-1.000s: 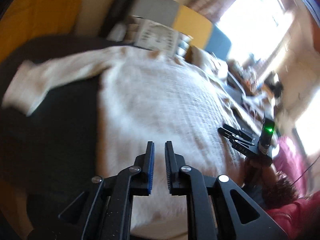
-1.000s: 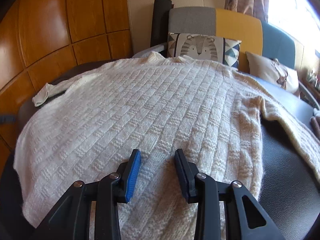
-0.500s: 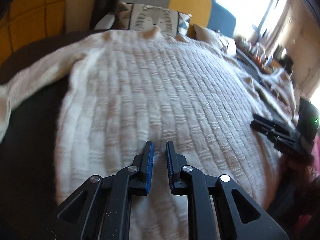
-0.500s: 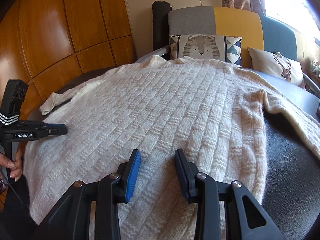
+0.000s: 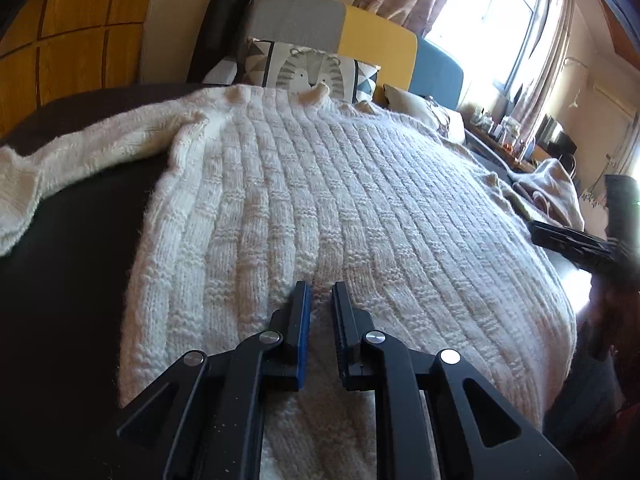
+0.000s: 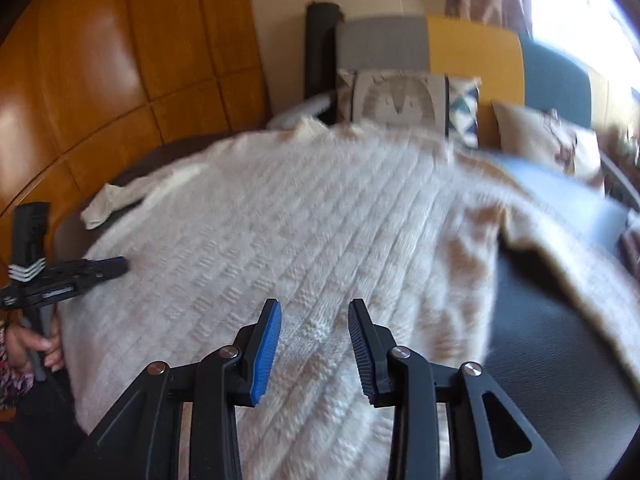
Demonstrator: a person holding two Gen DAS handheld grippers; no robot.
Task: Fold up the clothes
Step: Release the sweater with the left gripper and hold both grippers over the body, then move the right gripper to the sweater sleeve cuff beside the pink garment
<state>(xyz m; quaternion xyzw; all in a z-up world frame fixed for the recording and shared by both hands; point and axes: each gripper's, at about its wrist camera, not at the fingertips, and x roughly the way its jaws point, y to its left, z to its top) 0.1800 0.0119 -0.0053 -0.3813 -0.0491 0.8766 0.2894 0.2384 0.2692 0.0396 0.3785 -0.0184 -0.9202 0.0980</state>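
Sweater [image 5: 340, 216] flat, sleeves out at 9 and 3 o'clock | left gripper [image 5: 320, 308] swung back square, jaws near-together, empty | right gripper [image 6: 314, 332] jaws apart, empty | fold pending.

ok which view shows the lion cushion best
The left wrist view: the lion cushion is sharp there, its face and striped mane readable just behind the cream knitted sweater, whose collar covers the cushion's lower edge. The right wrist view also shows it, but motion blur smears the face into a pale shape.
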